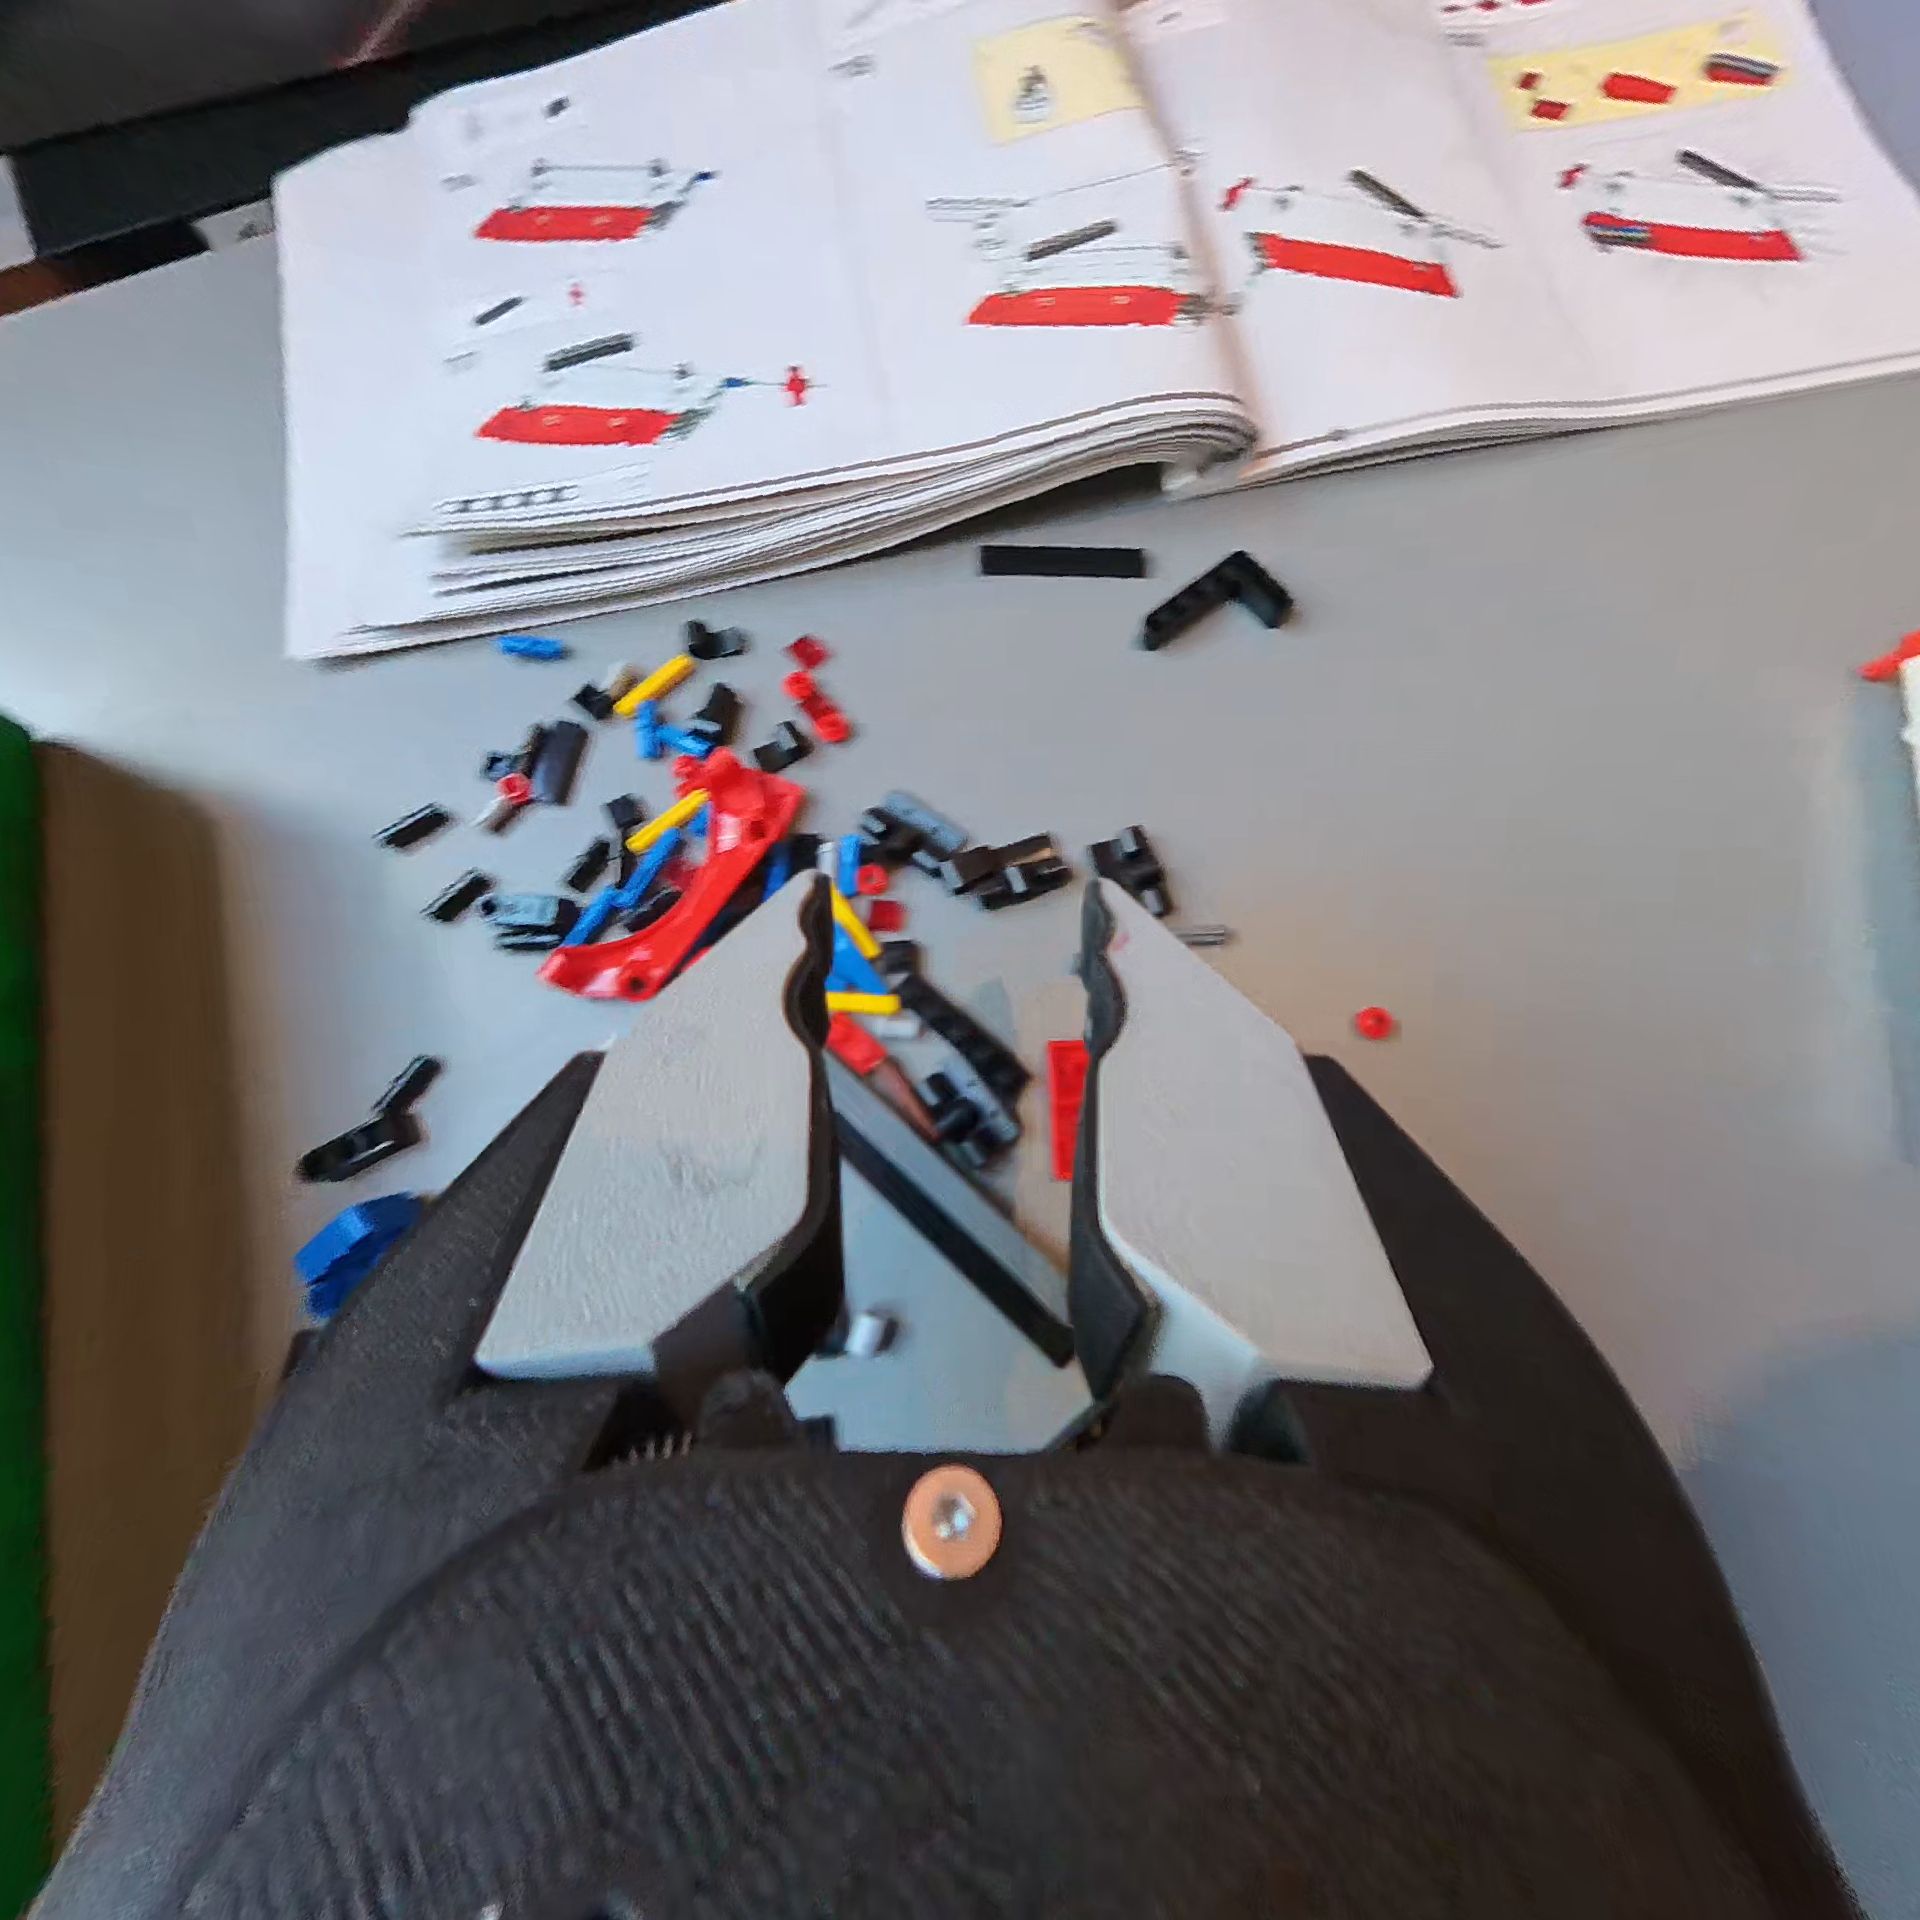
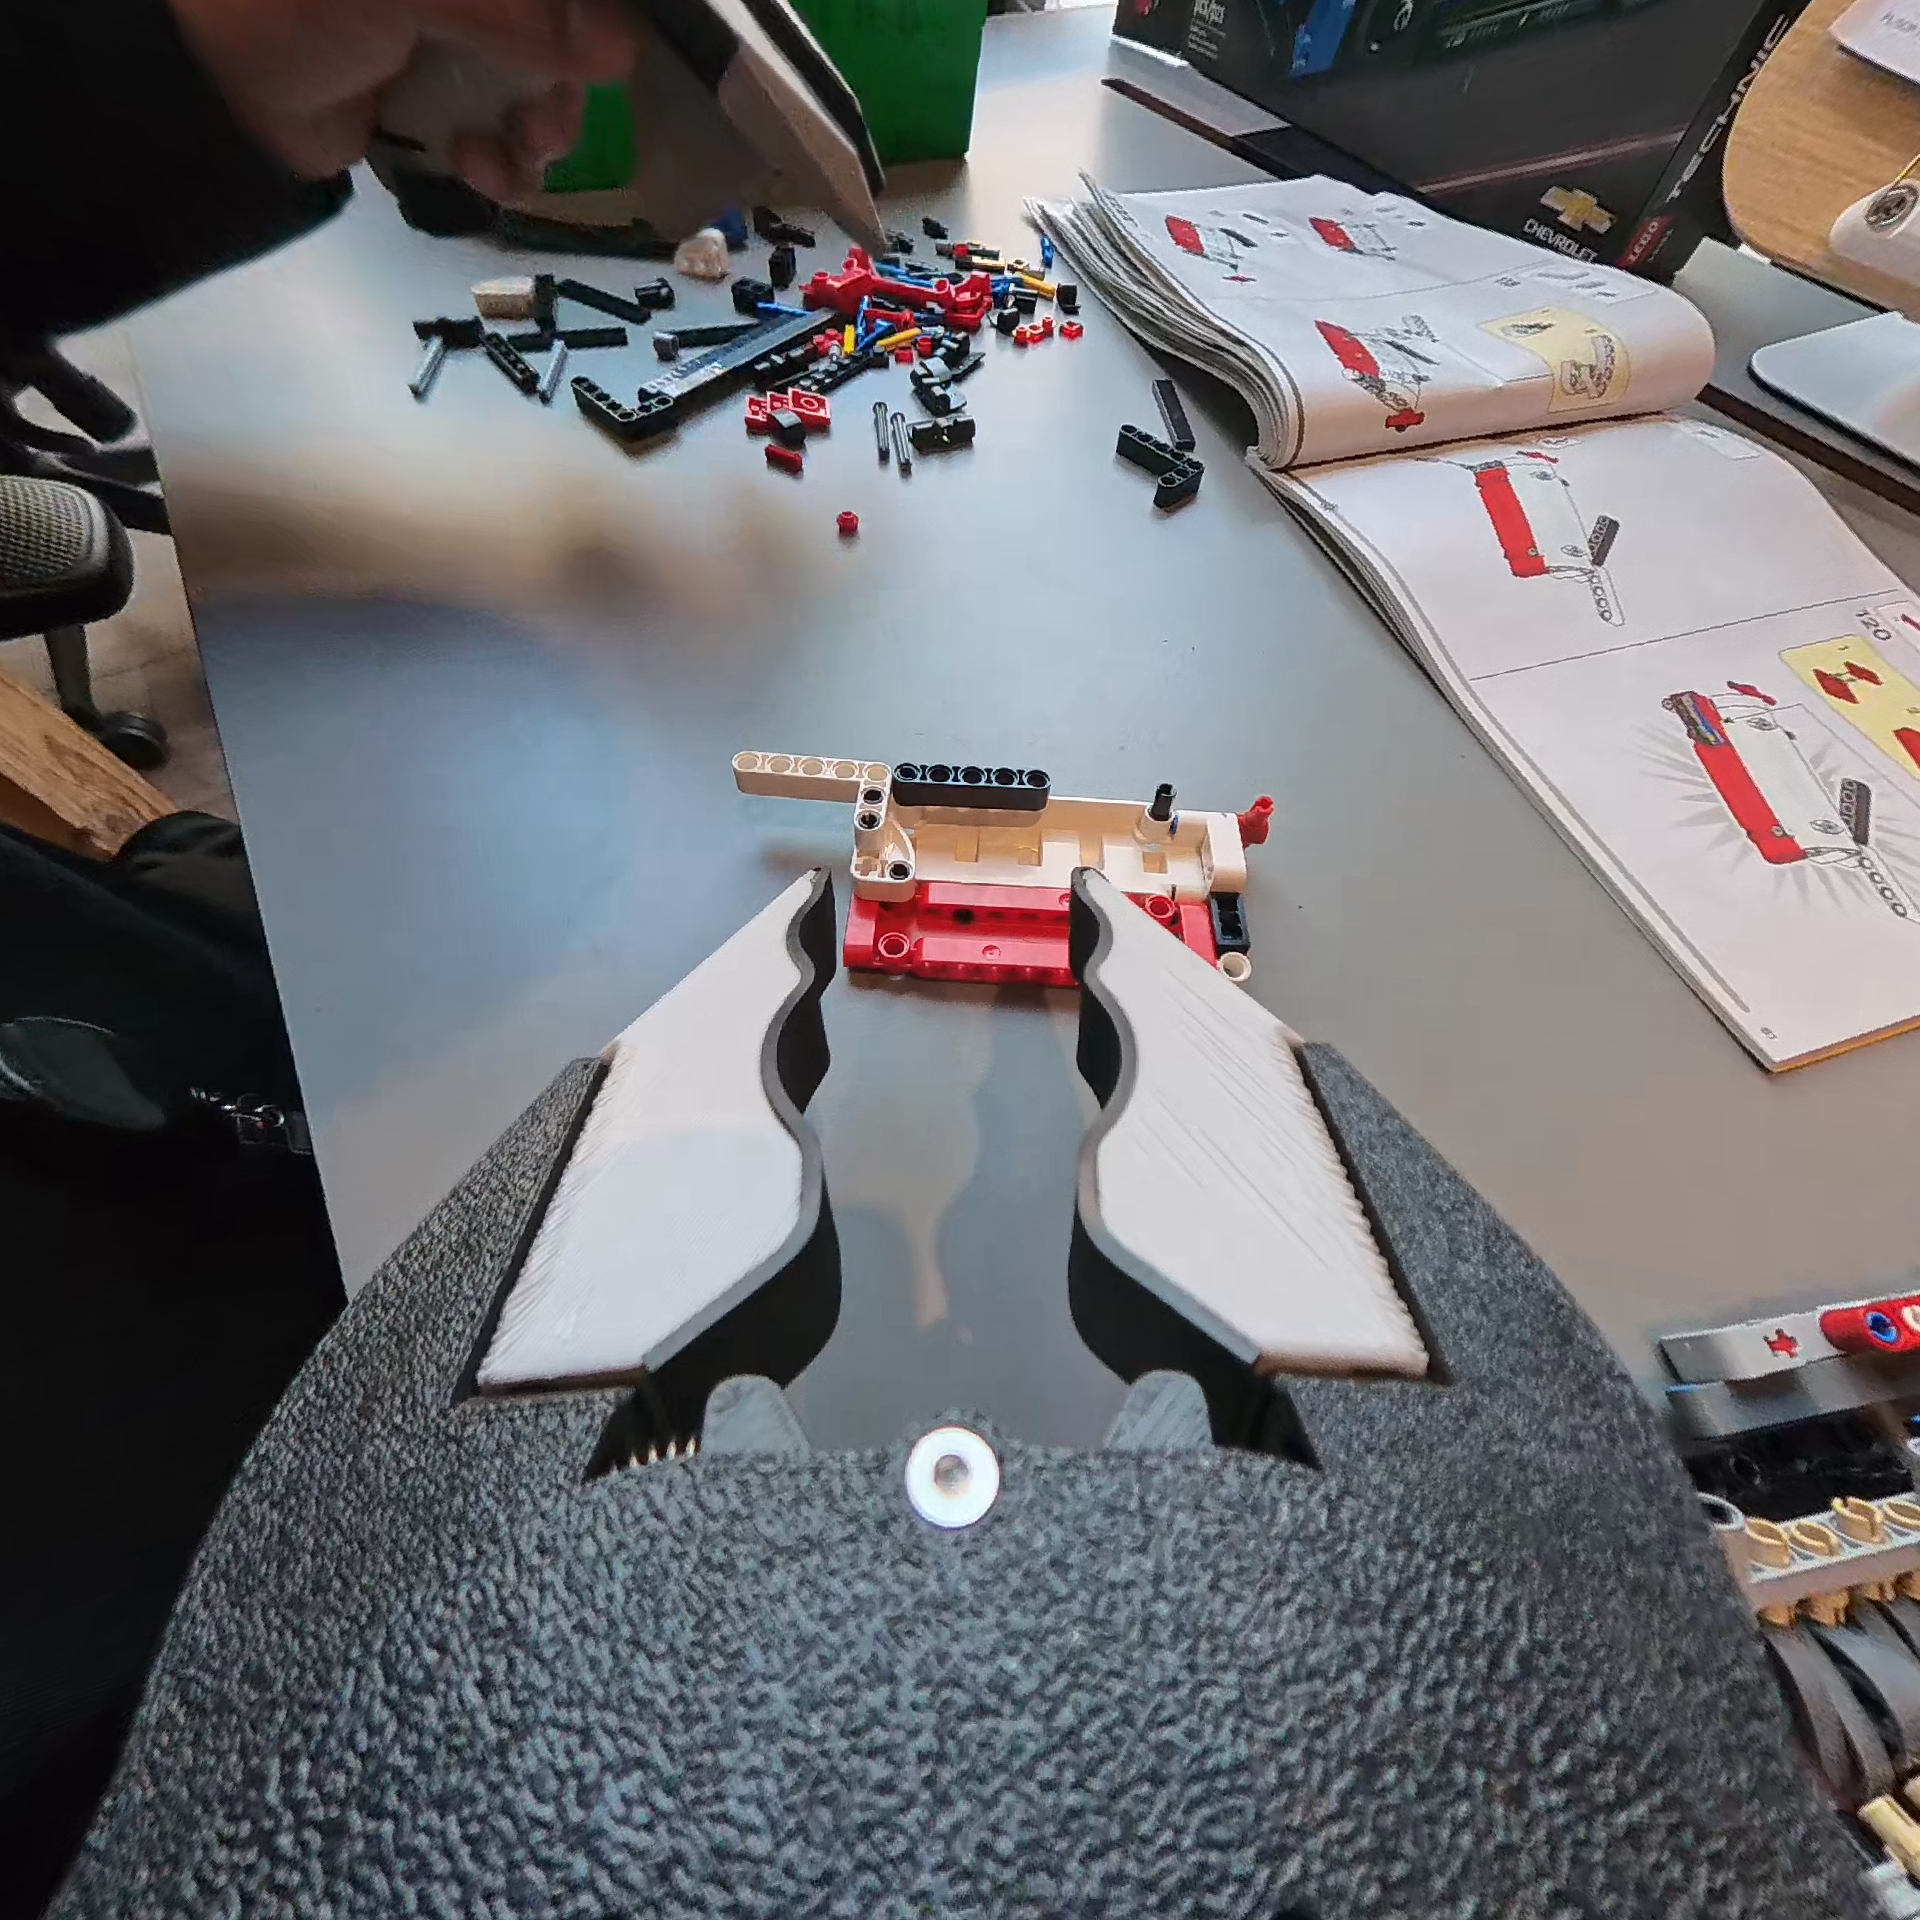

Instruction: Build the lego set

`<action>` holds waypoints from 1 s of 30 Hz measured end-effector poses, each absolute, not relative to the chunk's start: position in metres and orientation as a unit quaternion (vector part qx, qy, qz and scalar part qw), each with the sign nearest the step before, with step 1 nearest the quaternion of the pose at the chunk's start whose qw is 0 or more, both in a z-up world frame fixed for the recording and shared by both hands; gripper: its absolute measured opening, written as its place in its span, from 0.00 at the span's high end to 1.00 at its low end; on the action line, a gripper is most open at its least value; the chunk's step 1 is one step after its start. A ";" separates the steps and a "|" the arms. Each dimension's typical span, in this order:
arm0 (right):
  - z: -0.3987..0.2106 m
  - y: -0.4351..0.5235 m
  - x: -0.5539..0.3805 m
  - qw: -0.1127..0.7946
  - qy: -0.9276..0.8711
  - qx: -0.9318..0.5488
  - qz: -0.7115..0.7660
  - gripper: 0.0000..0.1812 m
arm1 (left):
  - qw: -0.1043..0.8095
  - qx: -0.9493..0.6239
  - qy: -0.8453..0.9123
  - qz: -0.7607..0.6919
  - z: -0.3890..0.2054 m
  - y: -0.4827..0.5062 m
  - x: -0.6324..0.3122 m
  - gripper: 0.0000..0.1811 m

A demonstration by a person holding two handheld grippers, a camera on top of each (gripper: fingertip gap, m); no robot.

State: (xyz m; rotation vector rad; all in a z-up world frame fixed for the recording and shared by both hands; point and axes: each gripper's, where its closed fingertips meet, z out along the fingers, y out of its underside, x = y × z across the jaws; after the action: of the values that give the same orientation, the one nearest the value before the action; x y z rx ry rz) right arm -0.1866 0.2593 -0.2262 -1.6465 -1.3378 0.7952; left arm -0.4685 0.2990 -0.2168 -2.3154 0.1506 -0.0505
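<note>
Grey tabletop (image 2: 540, 935) lay under both our tools. Our left gripper (image 1: 951, 914) hung with fingers apart and empty above the scattered loose pieces (image 1: 727, 831), the open instruction booklet (image 1: 831, 312) beyond its tips. Our right gripper (image 2: 951, 899) was spread too, the red-and-white assembly (image 2: 1039, 883) lying just past its fingertips.

An office or hobby workspace: a smooth grey table (image 2: 520, 831), a black mesh swivel chair (image 2: 52, 561), and a white monitor foot (image 2: 1849, 384) beside it.
</note>
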 end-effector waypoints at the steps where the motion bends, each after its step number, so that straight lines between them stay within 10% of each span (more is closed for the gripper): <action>1: -0.226 0.260 -0.187 0.424 -0.535 -0.658 0.317 0.75 | 0.399 -0.915 0.055 -0.013 -0.216 0.298 -0.476 0.75; 30: -0.224 0.243 -0.184 0.431 -0.536 -0.653 0.316 0.79 | 0.371 -0.927 0.045 0.007 -0.227 0.293 -0.528 0.83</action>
State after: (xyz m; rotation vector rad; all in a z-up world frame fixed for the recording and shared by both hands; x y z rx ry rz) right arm -0.1837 0.2432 -0.2238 -1.6293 -1.3377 0.7878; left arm -0.5279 0.2932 -0.2268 -2.3778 0.1154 0.0178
